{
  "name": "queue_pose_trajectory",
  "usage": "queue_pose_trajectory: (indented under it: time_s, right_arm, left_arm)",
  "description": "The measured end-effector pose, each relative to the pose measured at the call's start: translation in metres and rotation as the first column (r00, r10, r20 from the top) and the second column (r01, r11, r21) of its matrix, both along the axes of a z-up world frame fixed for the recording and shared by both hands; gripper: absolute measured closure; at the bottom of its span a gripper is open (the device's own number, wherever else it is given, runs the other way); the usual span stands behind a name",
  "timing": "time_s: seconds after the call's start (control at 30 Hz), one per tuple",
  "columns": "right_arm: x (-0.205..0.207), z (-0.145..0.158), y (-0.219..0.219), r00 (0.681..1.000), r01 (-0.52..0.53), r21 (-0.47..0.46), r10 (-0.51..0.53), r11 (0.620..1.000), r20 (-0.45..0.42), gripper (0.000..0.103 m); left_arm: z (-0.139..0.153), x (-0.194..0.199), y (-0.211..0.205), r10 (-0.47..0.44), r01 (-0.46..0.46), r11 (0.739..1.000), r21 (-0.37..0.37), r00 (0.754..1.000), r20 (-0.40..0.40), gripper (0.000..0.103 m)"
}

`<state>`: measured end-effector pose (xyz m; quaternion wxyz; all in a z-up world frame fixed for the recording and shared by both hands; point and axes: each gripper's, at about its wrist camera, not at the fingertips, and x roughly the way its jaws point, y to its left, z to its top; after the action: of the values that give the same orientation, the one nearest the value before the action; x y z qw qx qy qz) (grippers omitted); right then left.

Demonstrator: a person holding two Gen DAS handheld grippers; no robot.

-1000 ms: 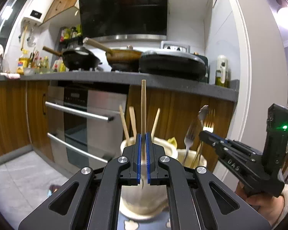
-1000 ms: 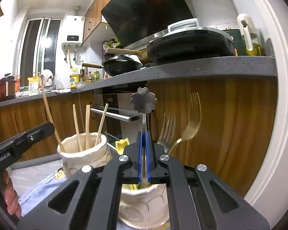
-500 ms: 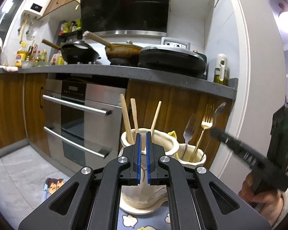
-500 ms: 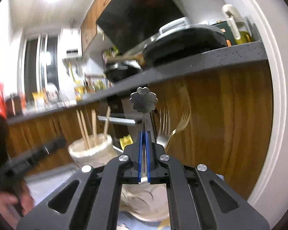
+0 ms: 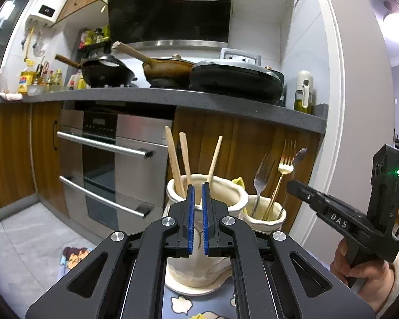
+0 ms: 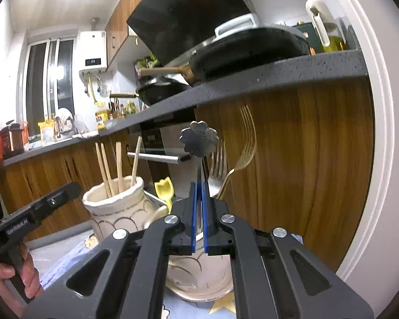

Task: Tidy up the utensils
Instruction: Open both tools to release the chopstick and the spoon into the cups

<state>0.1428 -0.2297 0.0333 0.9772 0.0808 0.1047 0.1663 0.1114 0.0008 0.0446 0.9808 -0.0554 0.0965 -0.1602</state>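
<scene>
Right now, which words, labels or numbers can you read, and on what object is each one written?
"DAS": on the right gripper body.
"GenRobot.AI": on the left gripper body.
Water heater display: too small to read.
Oven panel markings: too small.
Bottles labels: blurred.

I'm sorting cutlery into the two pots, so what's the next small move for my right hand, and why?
Probably lower the right tool and release. It is shut on the flower-ended steel utensil directly above the small cream ceramic pot, which already holds the forks; the wooden chopsticks sit in the larger cream pot.
</scene>
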Motion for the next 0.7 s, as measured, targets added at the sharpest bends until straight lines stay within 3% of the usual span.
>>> queue_pose_trajectory:
  time_s: [0.2,0.3,0.43,0.5,0.57,0.7]
  right_arm:
    - [0.006,-0.004,-0.002,0.999,0.013,0.005,-0.013,1.000,-0.041,0.099]
    - [0.008,-0.004,-0.004,0.998,0.013,0.020,-0.012,1.000,-0.056,0.099]
    - [0.012,-0.006,-0.007,0.997,0.010,0.023,-0.008,1.000,-0.076,0.098]
    - [0.013,-0.005,-0.007,0.997,0.010,0.022,-0.009,1.000,-0.081,0.085]
    - [0.011,-0.005,-0.008,0.997,0.010,0.023,-0.008,1.000,-0.080,0.079]
    - [0.006,-0.006,-0.012,0.997,0.035,-0.003,-0.035,0.999,-0.073,0.079]
  left_arm:
    - [-0.002,0.003,0.002,0.013,-0.013,1.000,-0.003,1.000,-0.016,0.096]
    - [-0.002,0.002,0.003,0.026,-0.026,1.000,0.000,1.000,-0.015,0.082]
    - [0.002,-0.002,-0.001,0.043,-0.043,0.999,0.021,0.999,0.003,0.079]
    - [0.002,-0.004,-0.004,0.052,-0.052,0.998,0.040,0.999,0.007,0.073]
    - [0.002,-0.007,-0.007,0.064,-0.064,0.996,0.057,0.998,0.007,0.071]
    - [0.000,-0.016,-0.008,0.082,-0.082,0.994,0.075,0.997,-0.002,0.066]
